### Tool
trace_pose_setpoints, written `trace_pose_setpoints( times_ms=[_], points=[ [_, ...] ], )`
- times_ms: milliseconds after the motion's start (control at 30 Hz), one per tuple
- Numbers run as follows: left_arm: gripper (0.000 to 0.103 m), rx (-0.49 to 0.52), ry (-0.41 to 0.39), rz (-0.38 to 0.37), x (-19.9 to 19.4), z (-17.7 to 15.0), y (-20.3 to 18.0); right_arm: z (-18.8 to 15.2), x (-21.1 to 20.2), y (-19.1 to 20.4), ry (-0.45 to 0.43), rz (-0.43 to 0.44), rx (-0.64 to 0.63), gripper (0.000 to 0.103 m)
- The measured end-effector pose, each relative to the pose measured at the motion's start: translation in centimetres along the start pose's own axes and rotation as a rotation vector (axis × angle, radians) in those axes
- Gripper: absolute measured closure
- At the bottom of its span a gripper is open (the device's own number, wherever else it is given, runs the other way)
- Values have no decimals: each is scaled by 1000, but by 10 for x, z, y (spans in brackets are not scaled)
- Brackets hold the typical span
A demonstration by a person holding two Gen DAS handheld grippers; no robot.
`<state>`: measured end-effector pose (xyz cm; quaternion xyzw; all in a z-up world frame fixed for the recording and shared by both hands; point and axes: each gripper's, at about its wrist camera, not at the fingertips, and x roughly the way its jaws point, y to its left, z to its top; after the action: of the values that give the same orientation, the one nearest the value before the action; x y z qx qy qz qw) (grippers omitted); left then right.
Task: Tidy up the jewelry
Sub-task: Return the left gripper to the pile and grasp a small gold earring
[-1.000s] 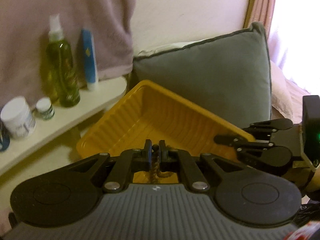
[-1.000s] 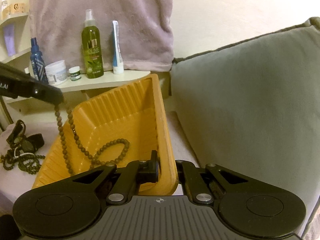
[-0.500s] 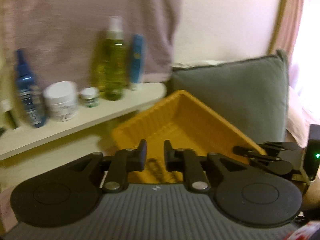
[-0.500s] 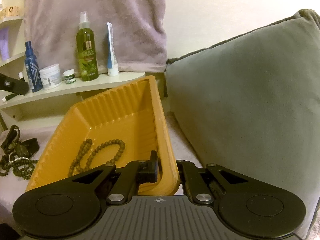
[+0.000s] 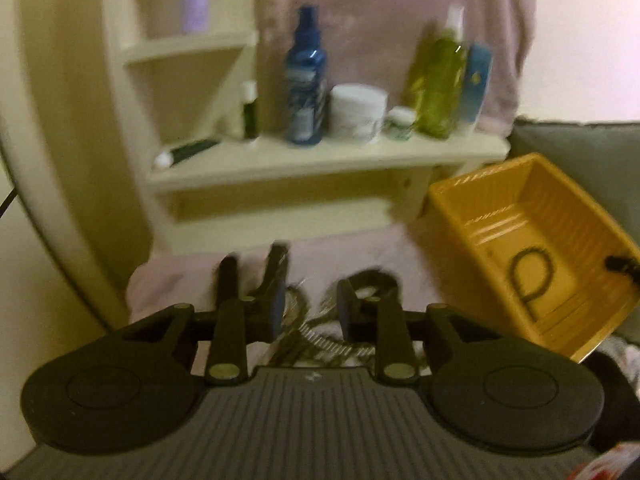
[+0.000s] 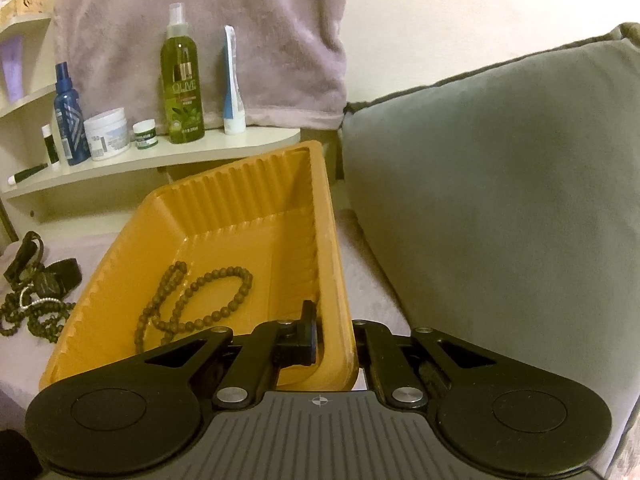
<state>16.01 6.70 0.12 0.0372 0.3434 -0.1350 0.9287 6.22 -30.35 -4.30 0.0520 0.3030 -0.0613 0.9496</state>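
Observation:
A yellow ribbed tray (image 6: 248, 200) sits tilted on the pale bedding, and my right gripper (image 6: 334, 340) is shut on its near right wall. A brown bead necklace (image 6: 192, 304) lies looped on the tray floor; the left wrist view shows that necklace (image 5: 530, 276) too, inside the tray (image 5: 500, 184). My left gripper (image 5: 310, 306) hangs over a tangled pile of jewelry (image 5: 320, 332) on the bedding, its jaws opening with nothing pressed between them. The same pile (image 6: 36, 300) of beads, dark straps and a pearl strand lies left of the tray in the right wrist view.
A cream corner shelf (image 6: 160, 156) behind the tray carries a green spray bottle (image 6: 182, 80), a blue bottle (image 6: 70, 120), a white jar (image 6: 106, 134) and a blue tube (image 6: 232, 84). A grey cushion (image 6: 500, 200) stands right of the tray. A mauve towel (image 6: 200, 20) hangs on the wall.
My left gripper let go of the bead necklace, which fell into the tray, then swung left and down over the jewelry pile with jaws parting. The right gripper kept still on the tray wall.

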Motion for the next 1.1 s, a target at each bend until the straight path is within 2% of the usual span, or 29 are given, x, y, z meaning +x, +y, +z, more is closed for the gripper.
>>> trace_pose_setpoints(
  times_ms=[200,367,500,600,700,833,1000,1067,1100],
  points=[
    [78,77,42,89,11,-37,-7,1,0,1,9,-5,-11,98],
    [78,46,84,161,23,-62,2,2,2,2,11,-11,-25,98],
    [78,-4,87,196,27,-69,12,3,2,2,15,-14,-31,98],
    [78,-13,69,169,25,-67,14,4,2,3,16,-18,-35,98],
    [78,32,79,200,29,-66,11,4,2,3,18,-21,-37,98],
    [78,59,111,199,39,-68,13,4,2,3,22,-21,-42,98],
    [78,31,99,178,40,-70,17,4,2,2,22,-18,-46,98],
    [80,34,97,181,40,-70,15,4,3,3,24,-18,-49,98],
    [85,37,98,177,40,-70,14,4,3,3,25,-17,-50,98]
  ],
)
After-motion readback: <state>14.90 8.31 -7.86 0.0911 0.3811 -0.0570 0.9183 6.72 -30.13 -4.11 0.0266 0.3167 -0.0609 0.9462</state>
